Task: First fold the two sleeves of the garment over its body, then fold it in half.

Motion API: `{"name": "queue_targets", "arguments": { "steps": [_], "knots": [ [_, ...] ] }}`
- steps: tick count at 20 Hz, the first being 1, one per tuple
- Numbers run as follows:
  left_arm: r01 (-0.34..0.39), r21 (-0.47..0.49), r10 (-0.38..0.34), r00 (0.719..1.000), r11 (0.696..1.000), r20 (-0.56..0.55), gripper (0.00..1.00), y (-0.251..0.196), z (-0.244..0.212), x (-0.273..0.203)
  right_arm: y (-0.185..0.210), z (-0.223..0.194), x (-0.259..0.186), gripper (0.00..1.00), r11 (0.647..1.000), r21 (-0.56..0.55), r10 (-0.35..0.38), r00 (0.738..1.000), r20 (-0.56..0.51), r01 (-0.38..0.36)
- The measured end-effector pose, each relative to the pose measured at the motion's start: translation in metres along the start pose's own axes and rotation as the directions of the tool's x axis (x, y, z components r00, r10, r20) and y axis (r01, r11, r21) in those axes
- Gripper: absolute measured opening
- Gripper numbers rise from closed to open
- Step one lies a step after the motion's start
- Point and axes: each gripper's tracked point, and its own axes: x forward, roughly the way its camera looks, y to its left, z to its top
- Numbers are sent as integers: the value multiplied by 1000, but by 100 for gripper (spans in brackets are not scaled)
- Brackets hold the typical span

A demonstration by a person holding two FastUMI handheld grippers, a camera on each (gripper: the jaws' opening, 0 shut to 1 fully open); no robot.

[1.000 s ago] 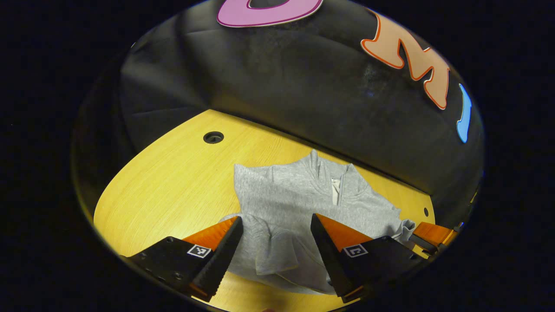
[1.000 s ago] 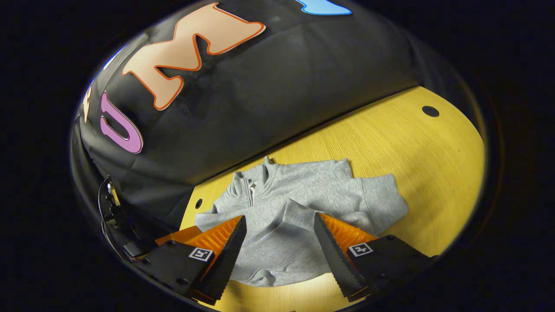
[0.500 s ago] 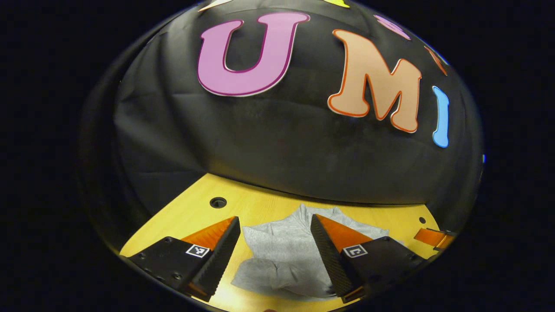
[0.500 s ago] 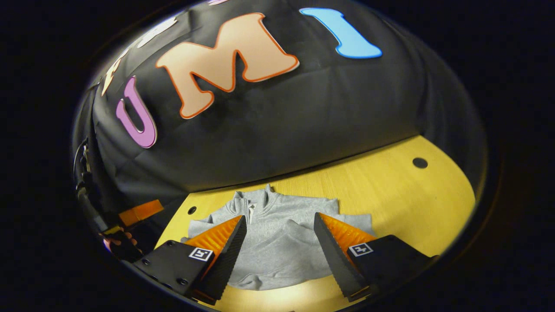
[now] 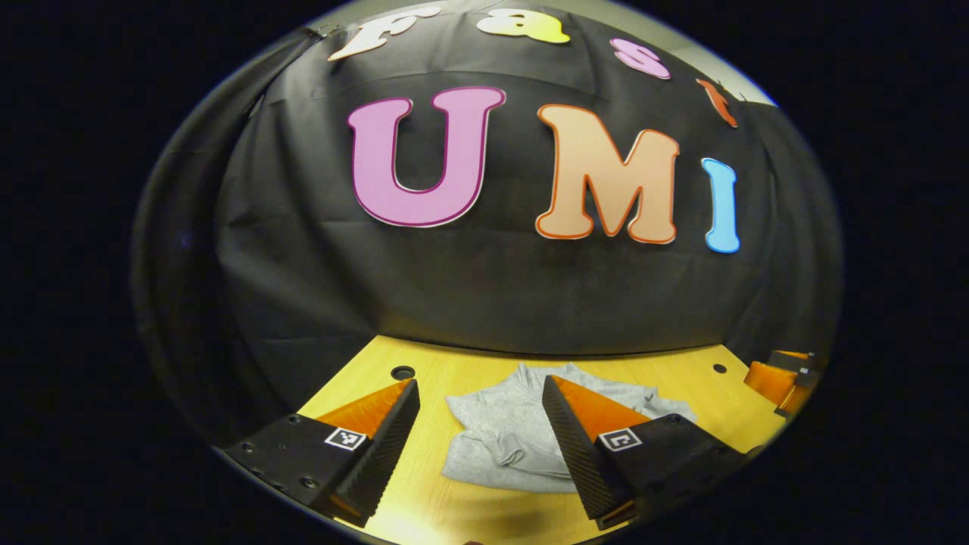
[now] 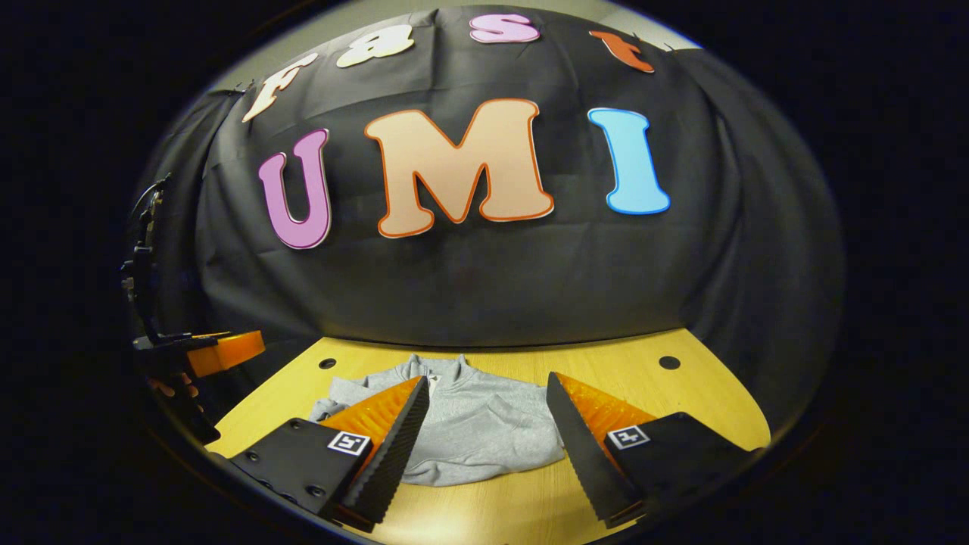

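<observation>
A grey zip-neck sweatshirt (image 5: 511, 439) lies in a folded bundle on the yellow wooden table (image 5: 454, 503), collar toward the back wall. In the right gripper view the same sweatshirt (image 6: 473, 428) shows its collar at the far side and a rounded folded edge near me. My left gripper (image 5: 481, 446) is open, held back from and above the garment, with nothing between its fingers. My right gripper (image 6: 488, 446) is open too, also apart from the cloth. The other gripper (image 5: 780, 375) shows at the right edge of the left gripper view, and at the left edge (image 6: 216, 348) of the right gripper view.
The table (image 6: 530, 507) has small round holes near its back corners, one (image 5: 403, 372) at the left and one (image 6: 669, 362) at the right. The black cloth wall rises straight behind the table's back edge. Bare wood lies on both sides of the garment.
Both grippers have drawn back and tilted up from the sweatshirt, so it now looks smaller and lower in both views. Both stayed open. The garment lies still.
</observation>
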Motion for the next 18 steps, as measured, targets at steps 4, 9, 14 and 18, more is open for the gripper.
{"name": "queue_targets", "arguments": {
  "steps": [4, 9, 14, 18],
  "knots": [
    [46, -10, -46, 999, 999, -16, 95, -17, -18, -40, -2, 1, -46, 97, 999, -11, -38, 999, 28, 38],
    [111, 17, -111, 993, 994, -46, 95, -33, -37, -67, -7, 6, -77, 97, 996, -7, -85, 995, 56, 86],
    [190, 52, -185, 979, 980, -83, 95, -51, -47, -68, -16, 3, -91, 97, 992, 19, -127, 991, 50, 126],
    [237, 72, -231, 969, 969, -84, 95, -61, -46, -69, -25, 6, -105, 98, 986, 35, -167, 984, 56, 166]
  ]
}}
